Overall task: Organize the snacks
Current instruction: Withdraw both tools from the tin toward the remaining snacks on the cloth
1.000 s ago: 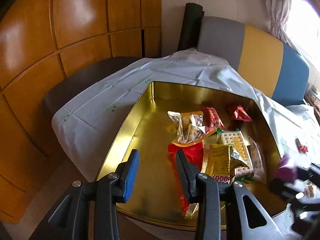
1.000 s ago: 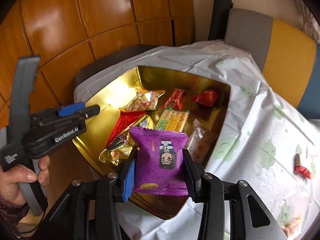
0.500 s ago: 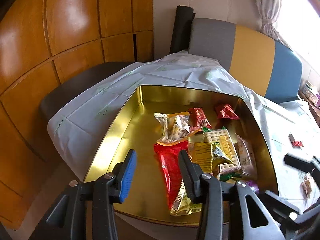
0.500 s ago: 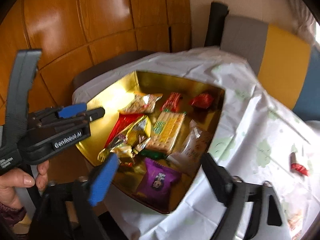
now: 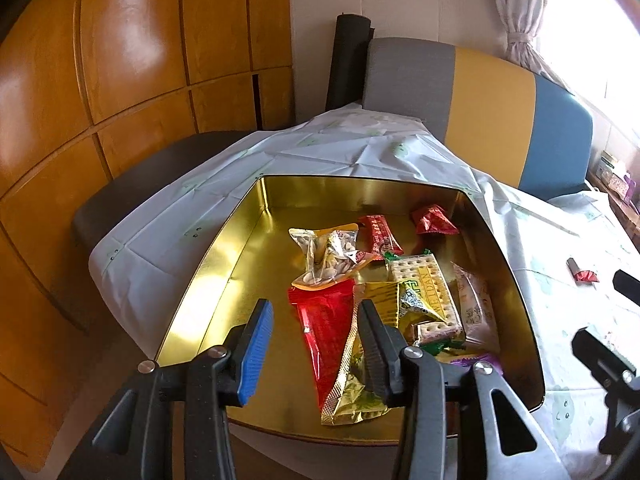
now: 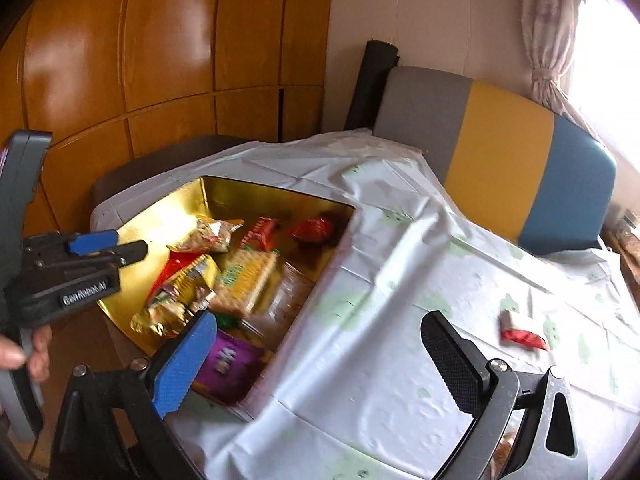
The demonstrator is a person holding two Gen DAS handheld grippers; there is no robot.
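The right gripper [image 6: 316, 354] has just been opening and now gapes wide over the tablecloth [image 6: 400, 280], nothing between its jaws. The purple packet [image 6: 232, 364] lies in the gold tin [image 5: 224, 280], at its near corner (partly hidden behind the blue pad). The left gripper [image 5: 312, 344] hangs over the tin's near edge, jaws apart and empty. One red candy [image 6: 520, 334] lies on the cloth.

home: curtain [image 5: 516, 8], cushioned bench [image 5: 480, 100]
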